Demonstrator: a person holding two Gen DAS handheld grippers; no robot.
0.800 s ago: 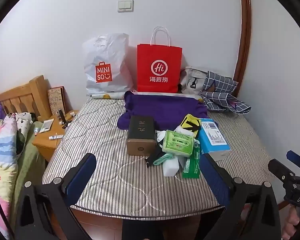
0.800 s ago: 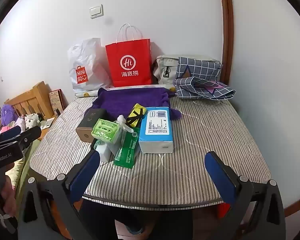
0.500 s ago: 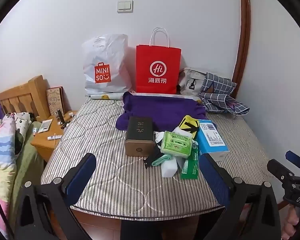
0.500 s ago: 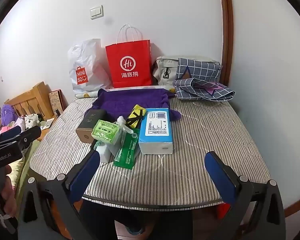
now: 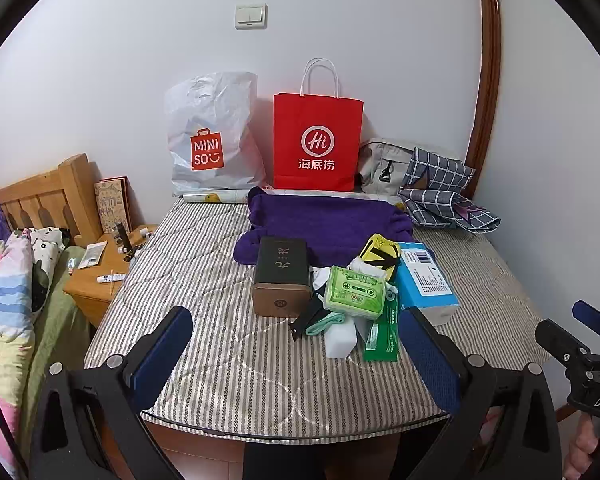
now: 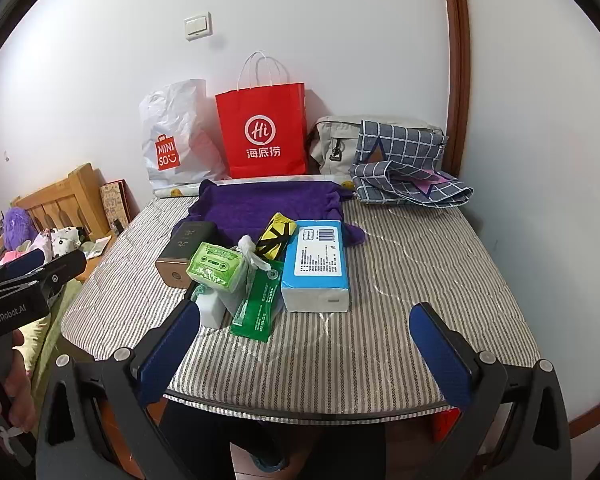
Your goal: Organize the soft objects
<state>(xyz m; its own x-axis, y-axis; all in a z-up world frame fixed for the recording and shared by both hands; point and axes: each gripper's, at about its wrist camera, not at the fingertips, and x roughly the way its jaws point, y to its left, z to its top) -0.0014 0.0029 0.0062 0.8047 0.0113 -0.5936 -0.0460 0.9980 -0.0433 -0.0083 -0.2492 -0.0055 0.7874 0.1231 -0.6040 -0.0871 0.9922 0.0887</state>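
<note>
A pile lies mid-mattress: a blue tissue pack (image 5: 426, 282) (image 6: 318, 264), a green tissue pack (image 5: 354, 290) (image 6: 216, 266), a dark green sachet (image 5: 384, 330) (image 6: 258, 306), a yellow-black pouch (image 5: 380, 250) (image 6: 276, 236), a white block (image 5: 340, 338) and a dark box (image 5: 280, 276) (image 6: 184, 252). A purple towel (image 5: 328, 222) (image 6: 260, 204) lies behind. My left gripper (image 5: 296, 344) and right gripper (image 6: 306, 340) are both open and empty, held before the mattress's near edge.
Against the wall stand a white Miniso bag (image 5: 212, 136), a red paper bag (image 5: 318, 142), a grey bag (image 6: 336, 142) and checked cloth (image 6: 404, 172). A wooden nightstand (image 5: 100, 272) and a bed with blankets (image 5: 8, 280) are at left. The striped mattress (image 6: 420, 264) spans the view.
Both views have shifted very slightly; the pile and the open grippers keep their places.
</note>
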